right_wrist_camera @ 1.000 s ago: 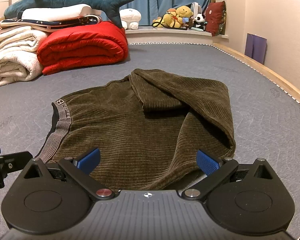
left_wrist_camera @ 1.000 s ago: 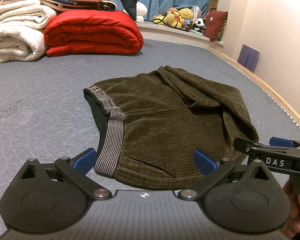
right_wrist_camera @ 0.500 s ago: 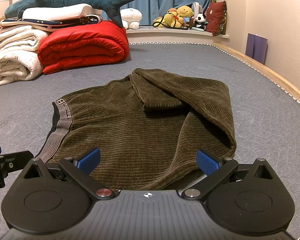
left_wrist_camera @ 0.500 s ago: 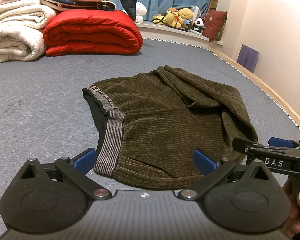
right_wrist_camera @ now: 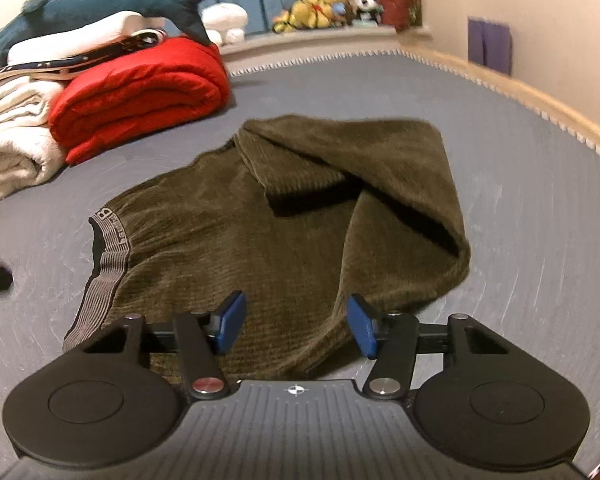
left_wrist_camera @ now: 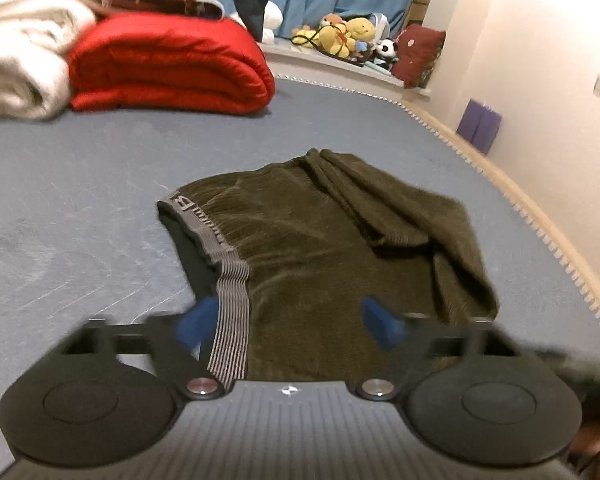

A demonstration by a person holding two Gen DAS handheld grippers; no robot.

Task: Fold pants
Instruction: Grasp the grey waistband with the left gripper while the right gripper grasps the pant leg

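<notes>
Both tools angled down at near hem of pants: left tool & right tool half-wide, jaws closing, not yet gripping.

Grey mattress, olive pants, red quilt, white blankets

Bedroom, mattress, folded quilts, plush toys
</notes>
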